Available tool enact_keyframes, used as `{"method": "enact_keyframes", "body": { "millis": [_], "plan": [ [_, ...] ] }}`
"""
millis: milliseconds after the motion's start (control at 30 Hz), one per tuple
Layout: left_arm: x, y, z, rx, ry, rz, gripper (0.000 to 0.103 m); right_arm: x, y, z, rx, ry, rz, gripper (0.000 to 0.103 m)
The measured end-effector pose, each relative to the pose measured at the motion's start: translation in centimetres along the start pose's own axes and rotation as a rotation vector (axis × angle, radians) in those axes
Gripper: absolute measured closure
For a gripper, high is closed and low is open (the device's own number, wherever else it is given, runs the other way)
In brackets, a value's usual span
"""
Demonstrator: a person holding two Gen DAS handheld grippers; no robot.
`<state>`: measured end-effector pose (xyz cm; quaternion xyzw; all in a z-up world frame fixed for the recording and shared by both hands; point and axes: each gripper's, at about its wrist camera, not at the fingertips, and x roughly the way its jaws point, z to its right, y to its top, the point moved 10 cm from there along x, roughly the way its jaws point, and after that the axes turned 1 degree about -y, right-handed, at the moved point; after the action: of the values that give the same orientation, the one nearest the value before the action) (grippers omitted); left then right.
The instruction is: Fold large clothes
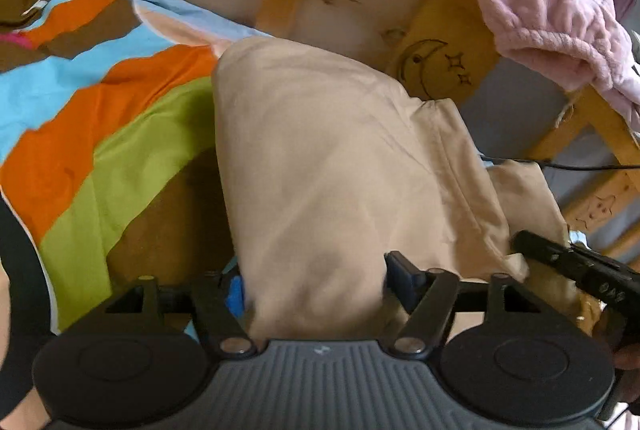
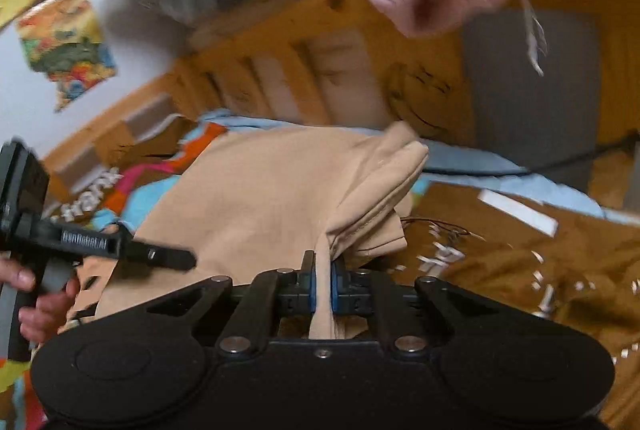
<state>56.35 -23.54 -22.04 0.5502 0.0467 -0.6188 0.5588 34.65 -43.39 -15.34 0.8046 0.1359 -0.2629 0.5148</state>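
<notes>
Beige garment cloth sits pinched between the nearly closed jaws of the right tool. Beside it, the left tool stands wide around a thick bunch. Ahead, on the bed, the garment lies partly doubled; final folds seem left.

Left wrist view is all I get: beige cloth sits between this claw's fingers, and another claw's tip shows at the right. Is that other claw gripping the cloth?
Observer: Yes. The right wrist view shows the right claw shut on a pinched fold of the beige garment.
Operator: What lies beyond that fold?
Observer: A white strip on brown bedding, apart from the garment.
Operator: Anything on the wall?
Observer: Colourful pictures, blurred.
</notes>
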Motion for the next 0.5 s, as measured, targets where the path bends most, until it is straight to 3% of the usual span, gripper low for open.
{"method": "enact_keyframes", "body": {
  "millis": [100,233,500],
  "plan": [
    [-0.4,-0.2,0.1,0.013,0.007,0.018,0.025,-0.5,-0.3,0.9,0.026,-0.030,0.008,0.091],
    [-1.0,0.0,0.4,0.005,0.057,0.035,0.023,-1.4,-0.2,1.0,0.008,-0.059,0.030,0.076],
    [-6.4,0.2,1.9,0.082,0.154,0.169,0.010,-4.5,0.2,0.5,-0.022,-0.082,0.066,0.061]
  ]
}}
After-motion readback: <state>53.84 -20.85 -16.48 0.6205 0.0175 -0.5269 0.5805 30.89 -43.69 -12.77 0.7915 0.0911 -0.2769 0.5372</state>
